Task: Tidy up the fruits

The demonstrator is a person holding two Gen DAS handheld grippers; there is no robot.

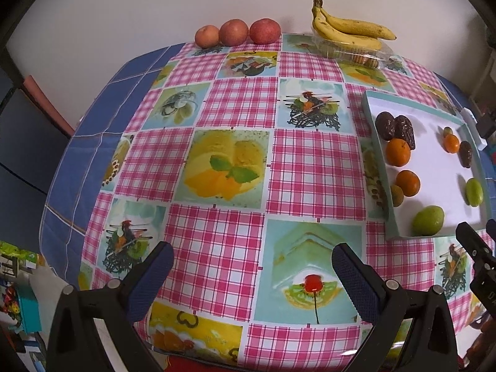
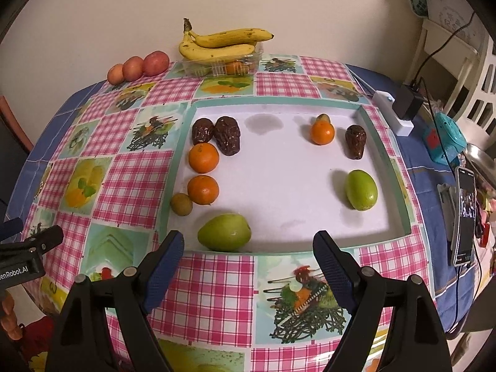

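Fruits lie scattered in a shallow white tray (image 2: 384, 167) on the checked surface (image 2: 130, 179), loosely paired along its sides as if half sorted. On the tray's left side sit two dark dates (image 2: 217, 135) touching each other, then two oranges (image 2: 203, 175) in a line below them, with a small brown fruit (image 2: 181, 204) tucked beside the lower orange. A green fruit (image 2: 224, 232) rests at the near edge — closest to reach. Across the tray, well apart, sit a third orange (image 2: 322, 131), a lone date (image 2: 355, 145) and a second green fruit (image 2: 361, 189), so each kind seems split between the two sides and likely wants joining. Bananas (image 2: 221, 43) rest on a clear container at the far wall, beside three red apples (image 2: 138, 66) in a row.

The right tongs (image 2: 249, 260) hover spread wide and empty, just short of the near green fruit — probably lined up for it. The left tongs (image 1: 252, 266) are likewise spread and empty, above bare cloth left of the tray.
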